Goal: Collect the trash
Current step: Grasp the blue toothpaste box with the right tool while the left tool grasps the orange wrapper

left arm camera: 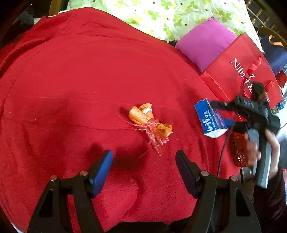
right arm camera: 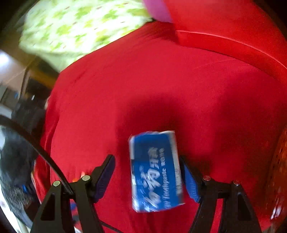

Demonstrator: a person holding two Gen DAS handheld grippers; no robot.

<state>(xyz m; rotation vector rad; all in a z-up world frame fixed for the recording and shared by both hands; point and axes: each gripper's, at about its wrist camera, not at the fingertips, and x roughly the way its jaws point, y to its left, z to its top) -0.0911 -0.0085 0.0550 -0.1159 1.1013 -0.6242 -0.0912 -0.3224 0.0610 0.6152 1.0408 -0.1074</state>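
Red blanket (left arm camera: 71, 89) spread over the bed, filling both views.

Left gripper (left arm camera: 144, 172): jaws apart, nothing between them, poised above the blanket. Crumpled orange wrapper (left arm camera: 143, 114) with pink ribbon strands lying on the blanket just beyond the fingertips, untouched.

Right gripper (right arm camera: 147, 176): jaws apart, blue toothpaste box (right arm camera: 155, 172) between them, set against the right-hand pad (right arm camera: 191, 181), clear gap on the left-hand side. Cannot tell whether box is pinched or loose; picture blurred. Left wrist view shows the same box (left arm camera: 210, 119) at the tips of the right gripper (left arm camera: 222, 114), near the blanket's right edge, a hand (left arm camera: 254, 148) on the handle.

Red mesh basket (left arm camera: 239, 148) just below the box. Red tote bag (left arm camera: 240, 69) and magenta cushion (left arm camera: 204, 44) behind it; green floral pillow (left arm camera: 161, 14) at the far end.
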